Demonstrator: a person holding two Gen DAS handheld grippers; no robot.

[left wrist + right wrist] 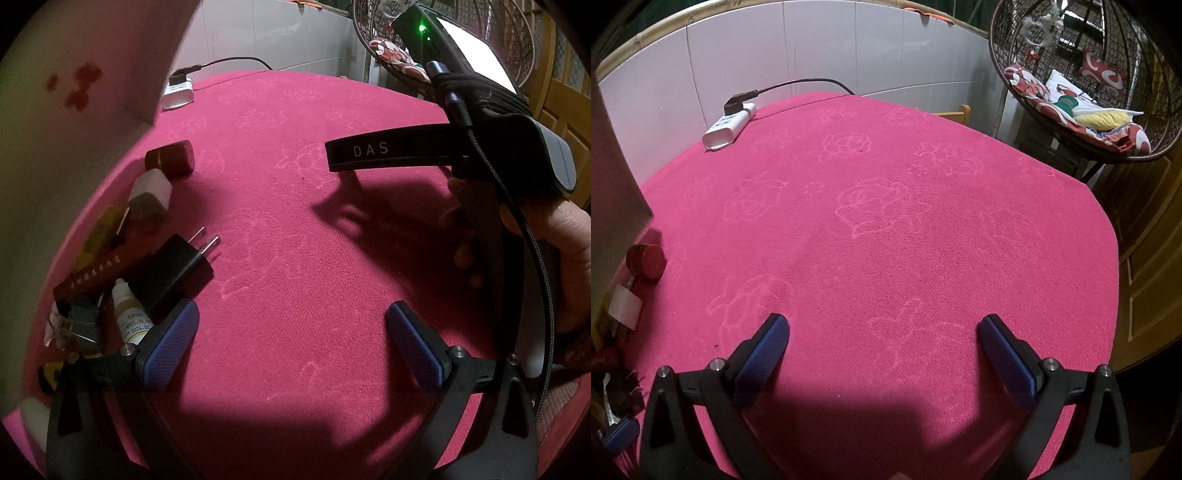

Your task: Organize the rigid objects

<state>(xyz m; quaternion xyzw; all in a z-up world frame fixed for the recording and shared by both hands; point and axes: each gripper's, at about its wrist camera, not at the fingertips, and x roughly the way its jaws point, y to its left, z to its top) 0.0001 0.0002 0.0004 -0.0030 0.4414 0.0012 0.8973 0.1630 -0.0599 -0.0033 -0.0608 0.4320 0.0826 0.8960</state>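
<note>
Small rigid objects lie in a row along the left of the pink cloth: a brown cylinder, a white-capped bottle, a yellow tube, a long brown box, a black plug adapter and a small dropper bottle. My left gripper is open and empty, its left finger beside the adapter. My right gripper is open and empty over bare cloth; its body shows at the right of the left wrist view. The cylinder and the bottle show at the left edge.
A white power strip with a black cable lies at the far left of the table. A tall pale box stands at the left. A wicker hanging chair and wooden doors are beyond the right edge.
</note>
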